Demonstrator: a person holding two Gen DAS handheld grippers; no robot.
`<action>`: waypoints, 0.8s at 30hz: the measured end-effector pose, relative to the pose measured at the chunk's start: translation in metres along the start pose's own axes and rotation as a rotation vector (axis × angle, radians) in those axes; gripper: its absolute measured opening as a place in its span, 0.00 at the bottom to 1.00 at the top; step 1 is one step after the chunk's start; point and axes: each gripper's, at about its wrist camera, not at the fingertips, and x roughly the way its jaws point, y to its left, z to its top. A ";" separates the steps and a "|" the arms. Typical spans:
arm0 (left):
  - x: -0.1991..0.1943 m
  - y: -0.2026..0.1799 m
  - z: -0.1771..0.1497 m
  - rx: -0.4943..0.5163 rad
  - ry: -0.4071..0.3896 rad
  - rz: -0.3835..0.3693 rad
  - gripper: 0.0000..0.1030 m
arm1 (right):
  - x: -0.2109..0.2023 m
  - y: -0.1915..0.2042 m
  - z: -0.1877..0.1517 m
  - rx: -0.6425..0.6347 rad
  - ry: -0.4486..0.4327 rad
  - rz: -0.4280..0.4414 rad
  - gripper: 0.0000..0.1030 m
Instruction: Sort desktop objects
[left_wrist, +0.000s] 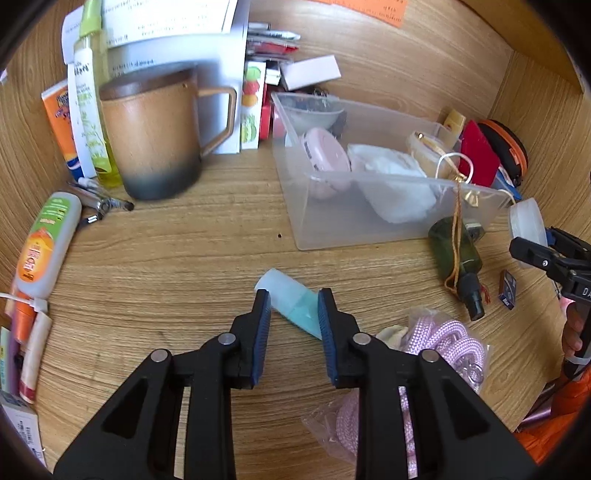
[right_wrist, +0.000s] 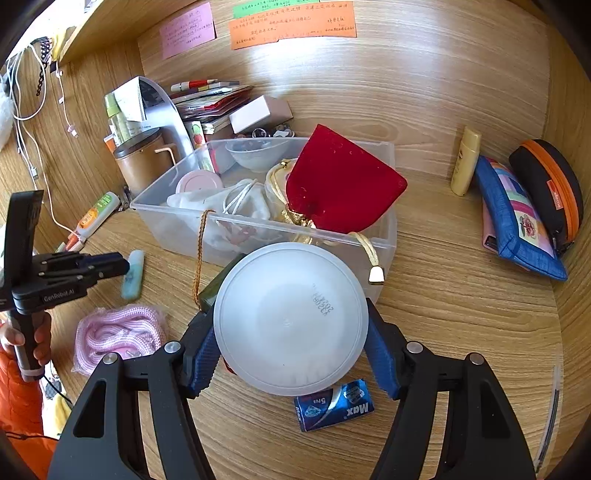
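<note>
Our bin (right_wrist: 384, 236) is partly filled; right tongs (right_wrist: 291, 354) clamp a white lid (right_wrist: 291, 317), left tongs (left_wrist: 293, 314) stand apart around the teal tube (left_wrist: 291, 299); pink rope (right_wrist: 118, 332) waits on the counter (right_wrist: 461, 295).

Light: bright, even daylight tone across both views.
Glare: pale sheen on the wooden back wall (right_wrist: 424, 74).
Shadows: soft and short beneath things on the table (left_wrist: 184, 266).
Blur: mug (left_wrist: 155, 136) slightly smeared; elsewhere sharp.
Distortion: strong fisheye bending, dark vignette at corners.

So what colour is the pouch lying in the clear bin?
Deep red pouch, clearest in the right wrist view.
</note>
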 end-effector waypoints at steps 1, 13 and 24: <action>0.002 0.000 0.000 -0.005 0.002 0.002 0.38 | 0.000 0.001 0.000 -0.001 -0.001 0.002 0.63; 0.015 -0.012 0.002 0.030 0.038 -0.024 0.64 | 0.002 0.002 0.000 -0.025 0.003 0.008 0.63; 0.024 -0.020 0.002 0.103 0.042 0.106 0.39 | 0.006 -0.003 0.001 -0.014 0.004 0.028 0.63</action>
